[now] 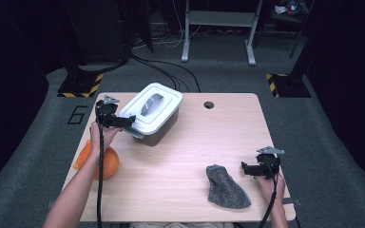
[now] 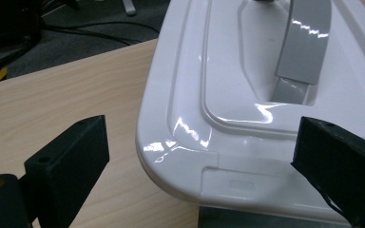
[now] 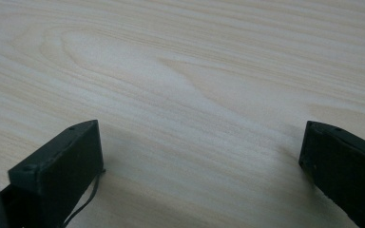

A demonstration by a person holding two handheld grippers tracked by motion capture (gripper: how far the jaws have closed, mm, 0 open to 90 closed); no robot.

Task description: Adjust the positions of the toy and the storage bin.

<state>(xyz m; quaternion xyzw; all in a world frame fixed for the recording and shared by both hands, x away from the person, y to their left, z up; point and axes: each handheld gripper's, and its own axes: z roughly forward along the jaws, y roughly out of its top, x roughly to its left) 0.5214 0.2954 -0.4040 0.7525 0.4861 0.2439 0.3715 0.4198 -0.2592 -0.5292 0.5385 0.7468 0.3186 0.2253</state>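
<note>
A grey box with a white lid [image 1: 158, 113] and a grey handle [image 1: 151, 104] stands at the back left of the table. My left gripper [image 1: 129, 121] is at the box's near left corner and stands open. In the left gripper view its jaws [image 2: 202, 142] are spread wide, with the lid's corner [image 2: 185, 142] and handle [image 2: 304, 42] just beyond them and no pad touching. My right gripper [image 1: 244, 168] rests low at the front right, open, beside a crumpled grey cloth [image 1: 224, 186]. In the right gripper view its fingers [image 3: 199, 142] frame only bare wood.
An orange rounded object [image 1: 109, 164] lies at the table's left edge, partly under the left forearm. The wooden table [image 1: 185, 147] has a cable hole [image 1: 208, 105] at the back. On the floor behind it are cables and a desk frame [image 1: 218, 28].
</note>
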